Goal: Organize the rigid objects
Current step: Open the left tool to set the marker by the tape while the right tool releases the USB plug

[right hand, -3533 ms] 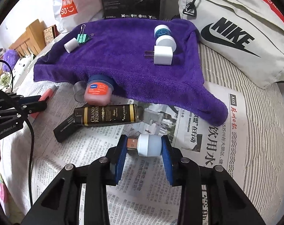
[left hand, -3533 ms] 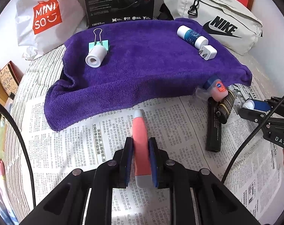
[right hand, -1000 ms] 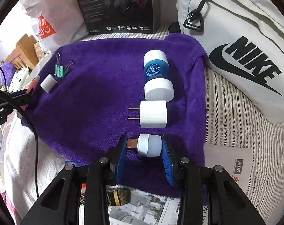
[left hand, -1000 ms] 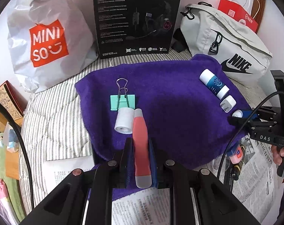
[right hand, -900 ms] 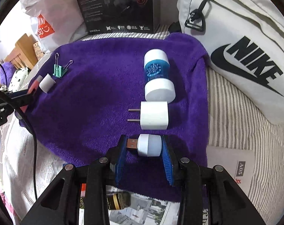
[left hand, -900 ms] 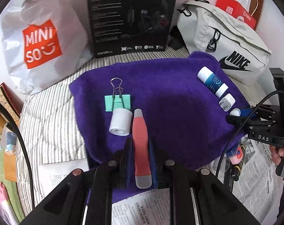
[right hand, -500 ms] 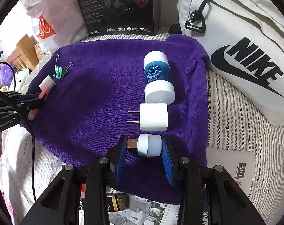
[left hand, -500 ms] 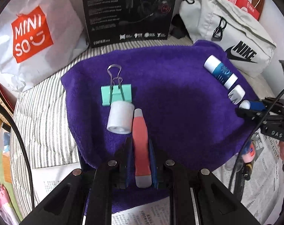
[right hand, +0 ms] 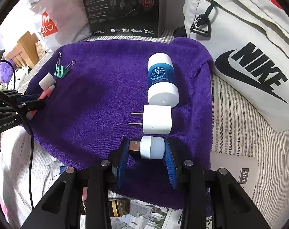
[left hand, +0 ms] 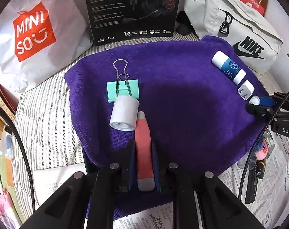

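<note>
My left gripper [left hand: 143, 145] is shut on a coral-pink tube [left hand: 142, 127] with a grey end. The tube's tip lies beside a small white cylinder [left hand: 124, 114] and a teal binder clip [left hand: 123, 91] on the purple towel [left hand: 182, 105]. My right gripper [right hand: 146, 143] is shut on a white USB lamp [right hand: 153, 147], low over the towel's near right part. Just beyond the lamp are a white plug charger [right hand: 157, 119] and a blue-and-white bottle [right hand: 161, 80]. In the right wrist view the left gripper [right hand: 32, 102] with the pink tube [right hand: 46, 95] shows at the towel's left edge.
A black headphone box [left hand: 133, 9], a white Miniso bag [left hand: 33, 34] and a pale Nike bag [right hand: 249, 57] ring the towel's far side. Newspaper [left hand: 274, 181] covers the near area. On it lie a pink jar [left hand: 261, 149], a dark bottle [right hand: 117, 207] and a black stick [left hand: 252, 187].
The left gripper has sunk toward the towel with the pink tube, which now lies close beside the white cylinder. The right gripper has held still with the USB lamp.
</note>
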`<state>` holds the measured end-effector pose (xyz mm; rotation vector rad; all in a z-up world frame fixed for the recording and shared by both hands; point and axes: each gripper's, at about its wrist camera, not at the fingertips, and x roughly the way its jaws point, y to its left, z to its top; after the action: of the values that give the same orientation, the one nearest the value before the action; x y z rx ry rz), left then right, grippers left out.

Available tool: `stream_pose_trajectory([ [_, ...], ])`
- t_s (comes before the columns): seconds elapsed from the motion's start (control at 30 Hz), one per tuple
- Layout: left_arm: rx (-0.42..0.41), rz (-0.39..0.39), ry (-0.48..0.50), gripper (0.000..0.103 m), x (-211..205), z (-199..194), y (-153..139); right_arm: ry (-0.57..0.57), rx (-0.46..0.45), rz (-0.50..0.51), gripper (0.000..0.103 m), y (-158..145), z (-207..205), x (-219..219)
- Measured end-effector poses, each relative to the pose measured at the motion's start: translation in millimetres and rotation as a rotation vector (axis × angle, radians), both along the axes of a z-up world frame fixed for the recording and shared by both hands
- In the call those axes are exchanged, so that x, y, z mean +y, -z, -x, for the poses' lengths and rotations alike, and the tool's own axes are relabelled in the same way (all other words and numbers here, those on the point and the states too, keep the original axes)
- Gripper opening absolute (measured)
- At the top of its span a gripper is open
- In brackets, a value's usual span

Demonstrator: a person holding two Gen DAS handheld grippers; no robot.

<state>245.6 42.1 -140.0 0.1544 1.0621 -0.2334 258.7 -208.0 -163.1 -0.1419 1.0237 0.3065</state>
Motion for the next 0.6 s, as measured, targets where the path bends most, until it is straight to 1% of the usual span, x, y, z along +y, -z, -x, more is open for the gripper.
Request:
stream_pose_trajectory([
  [0.1,0.005,-0.003,-0.002,0.019,-1,3,0,-0.001,0.004,-0.007,0.037,-1,0,-1],
  [0.13,0.009,-0.002,-0.002,0.021,-2,3,0,0.003,0.011,-0.006,0.037,-2,0,-1],
  [0.17,0.013,0.002,-0.002,0.026,-2,4,0,0.009,0.018,-0.006,0.038,-2,0,-1],
  [0.23,0.014,0.018,-0.007,0.031,-2,8,0,0.012,0.027,-0.018,0.042,-4,1,-2],
  [0.3,0.016,0.035,-0.028,0.032,0,10,0,0.011,0.03,-0.029,0.053,-8,5,-3],
  [0.33,0.019,0.044,-0.035,0.033,1,12,0,0.017,0.025,-0.025,0.055,-9,8,-4],
  [0.43,0.032,0.055,-0.057,0.034,3,15,-2,0.036,0.02,-0.033,0.055,-15,15,-6],
  [0.57,0.0,0.012,-0.059,0.034,-2,29,-15,0.056,0.009,-0.037,0.057,-23,25,-11],
  [0.6,-0.007,0.014,-0.057,0.034,-3,32,-19,0.059,0.006,-0.04,0.057,-25,28,-13],
])
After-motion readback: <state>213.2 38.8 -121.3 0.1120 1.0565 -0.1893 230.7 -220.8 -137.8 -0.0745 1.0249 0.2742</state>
